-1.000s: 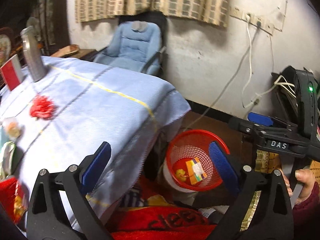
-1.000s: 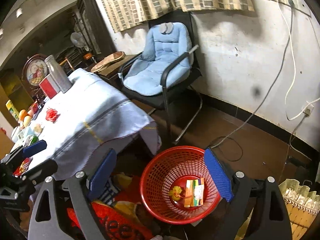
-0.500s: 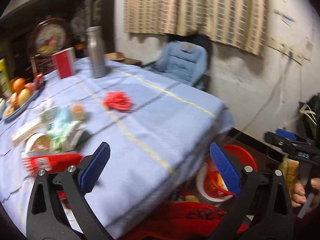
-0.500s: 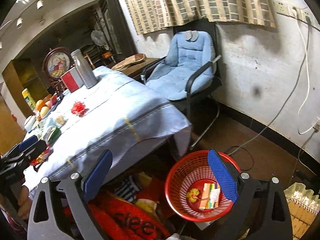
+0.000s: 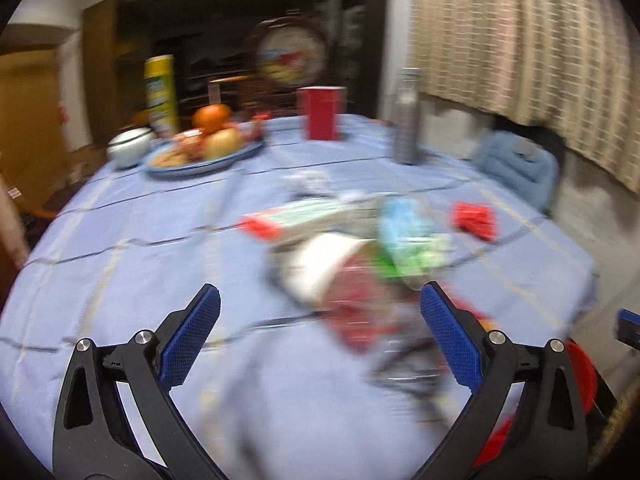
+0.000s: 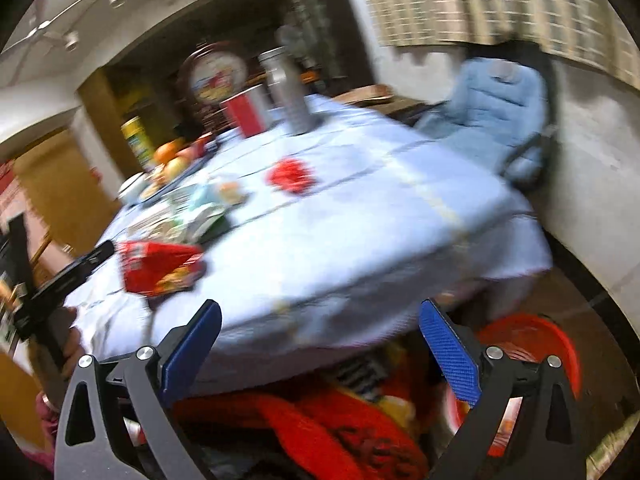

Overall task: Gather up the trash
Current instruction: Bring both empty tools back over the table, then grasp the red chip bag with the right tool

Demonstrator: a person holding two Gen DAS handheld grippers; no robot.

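A blurred heap of trash lies on the blue tablecloth (image 5: 120,248): a tipped white paper cup (image 5: 324,256), a red snack bag (image 5: 360,304), green-and-blue wrappers (image 5: 408,240) and a crumpled red piece (image 5: 474,218). My left gripper (image 5: 320,296) hangs open just short of the heap, with nothing between its pads. My right gripper (image 6: 320,308) is off the table's near edge. Its jaws are opening and hold nothing. From there the snack bag (image 6: 160,266) lies left of centre, and the red basket (image 6: 532,344) stands on the floor at lower right.
At the table's far side stand a fruit plate (image 5: 200,156), a white bowl (image 5: 128,146), a yellow can (image 5: 162,92), a red box (image 5: 322,114) and a metal flask (image 5: 406,120). A blue padded chair (image 6: 492,108) is by the wall. Red cloth (image 6: 320,420) lies under the table edge.
Both views have swung away from the red basket on the floor and up over the table. The trash heap now lies in front of my left gripper. Both grippers stay empty.
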